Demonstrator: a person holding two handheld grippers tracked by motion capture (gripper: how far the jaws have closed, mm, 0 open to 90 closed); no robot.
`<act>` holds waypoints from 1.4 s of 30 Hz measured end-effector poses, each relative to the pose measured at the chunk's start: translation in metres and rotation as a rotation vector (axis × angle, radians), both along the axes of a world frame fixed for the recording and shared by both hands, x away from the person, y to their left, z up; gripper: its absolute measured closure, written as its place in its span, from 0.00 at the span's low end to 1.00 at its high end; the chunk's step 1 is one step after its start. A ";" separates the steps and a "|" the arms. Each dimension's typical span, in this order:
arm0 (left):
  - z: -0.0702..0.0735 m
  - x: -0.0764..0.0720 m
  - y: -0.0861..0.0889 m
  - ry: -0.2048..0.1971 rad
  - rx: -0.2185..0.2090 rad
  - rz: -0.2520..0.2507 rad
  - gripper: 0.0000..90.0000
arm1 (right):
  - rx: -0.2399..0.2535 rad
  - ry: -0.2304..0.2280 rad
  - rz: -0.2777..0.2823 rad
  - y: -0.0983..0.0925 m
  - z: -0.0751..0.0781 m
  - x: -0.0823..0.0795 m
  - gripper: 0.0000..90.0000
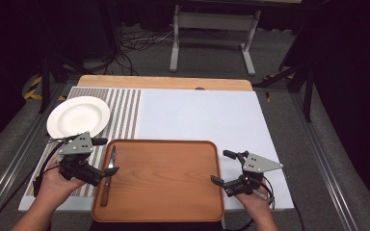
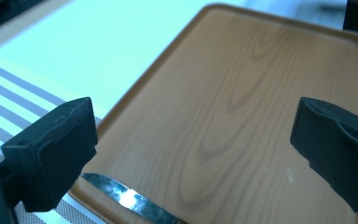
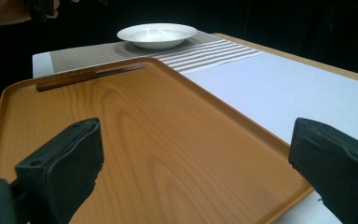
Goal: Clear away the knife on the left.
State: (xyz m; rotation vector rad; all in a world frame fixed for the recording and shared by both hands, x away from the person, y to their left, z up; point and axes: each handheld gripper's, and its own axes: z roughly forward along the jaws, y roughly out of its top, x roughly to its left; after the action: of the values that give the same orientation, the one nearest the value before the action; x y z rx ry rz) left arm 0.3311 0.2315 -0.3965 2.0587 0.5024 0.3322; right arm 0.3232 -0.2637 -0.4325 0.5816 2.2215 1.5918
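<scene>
A wooden tray [image 1: 164, 178] lies at the table's front edge. A knife [image 1: 107, 179] with a wooden handle rests along the tray's left side, blade pointing away from me. A white plate [image 1: 78, 116] sits on a striped placemat [image 1: 120, 113] at the back left. My left gripper [image 1: 105, 156] is open at the tray's left edge, jaws astride the knife blade [image 2: 130, 201]. My right gripper [image 1: 223, 167] is open at the tray's right edge [image 3: 279, 196], nothing between its jaws. The knife [image 3: 88, 76] and plate [image 3: 157, 35] lie beyond it.
A white mat [image 1: 202, 115] covers the table's middle and right. A bare wooden strip [image 1: 164, 83] runs along the far edge. Behind the table stand a grey frame [image 1: 212, 29] and loose cables [image 1: 135, 43] on the floor.
</scene>
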 end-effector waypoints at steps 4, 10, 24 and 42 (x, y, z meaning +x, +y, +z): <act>-0.006 -0.006 0.006 -0.035 -0.047 -0.003 0.01 | 0.001 -0.002 -0.003 0.000 0.000 0.000 0.04; -0.018 -0.013 0.020 -0.069 -0.124 0.014 0.01 | 0.002 -0.004 -0.004 0.000 -0.001 0.000 0.04; -0.064 -0.022 0.051 -0.102 -0.310 0.084 0.00 | 0.013 -0.004 -0.026 -0.003 -0.004 0.001 0.04; -0.091 -0.019 0.060 -0.074 -0.334 0.117 0.00 | 0.005 0.012 -0.046 -0.005 -0.012 0.003 0.03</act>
State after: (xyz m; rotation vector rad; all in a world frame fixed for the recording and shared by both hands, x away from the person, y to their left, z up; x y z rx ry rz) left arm 0.3118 0.2918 -0.4876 1.6921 0.5923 0.3658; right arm 0.3267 -0.2685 -0.4449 0.6408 2.1972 1.5750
